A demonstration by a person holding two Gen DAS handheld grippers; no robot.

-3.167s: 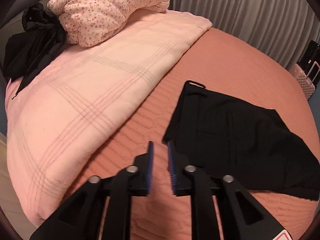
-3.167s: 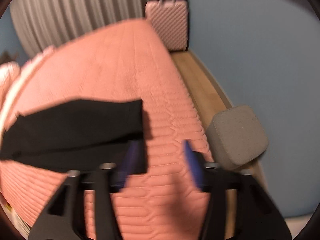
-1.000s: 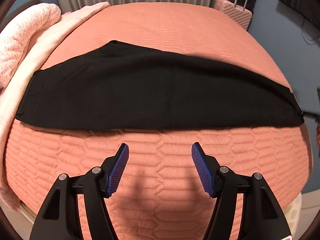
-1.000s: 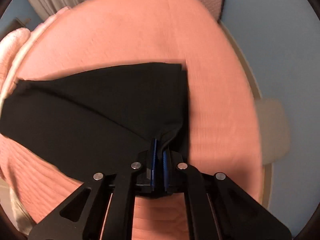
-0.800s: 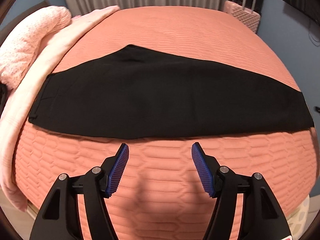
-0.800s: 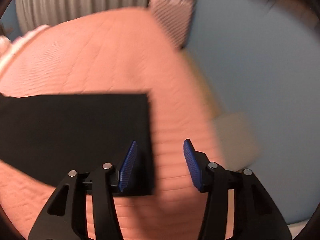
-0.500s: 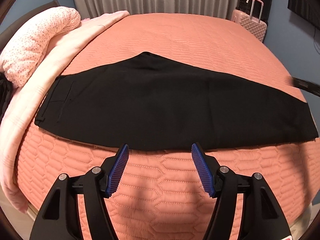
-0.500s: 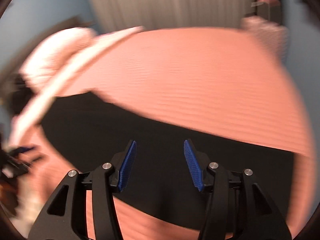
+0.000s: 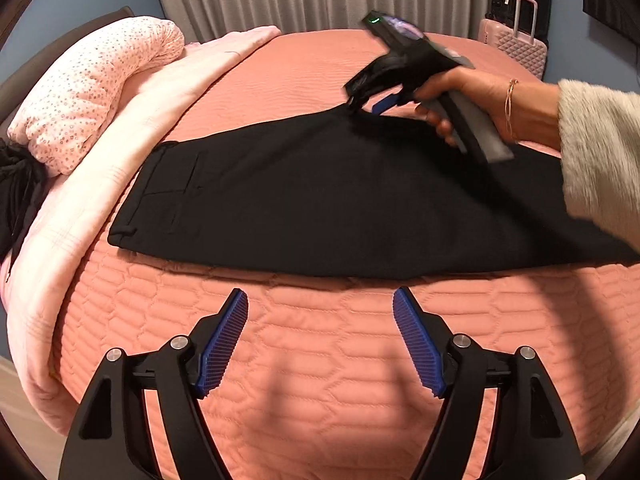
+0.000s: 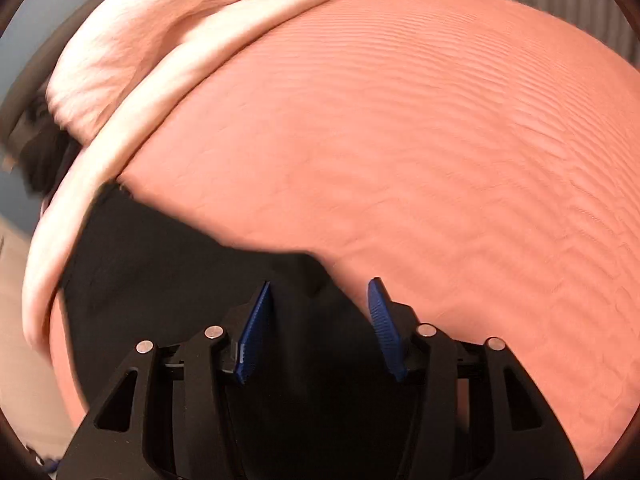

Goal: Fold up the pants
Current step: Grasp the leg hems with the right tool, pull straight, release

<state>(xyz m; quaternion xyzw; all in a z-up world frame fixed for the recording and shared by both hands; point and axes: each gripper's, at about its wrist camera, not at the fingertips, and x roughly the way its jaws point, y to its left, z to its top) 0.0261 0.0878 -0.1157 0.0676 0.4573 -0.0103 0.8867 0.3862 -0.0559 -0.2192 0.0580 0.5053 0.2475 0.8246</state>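
**Pants flat, right gripper now at far edge**

Salmon quilted bedspread [image 9: 320,380] fills the foreground. Left gripper [image 9: 320,336] hovers wide open, empty, just short of the long black folded pants [image 9: 320,208]. Pants lie flat across the bed, waistband towards the pale pink blanket [image 9: 120,128]. Right gripper [image 10: 318,328], a second ago pinching the hem, has let go and crossed to the far crotch edge, jaws part open, nothing held. Likely next: straightening or fold. No containers except the pink hard-shell suitcase [image 9: 520,46], shut.
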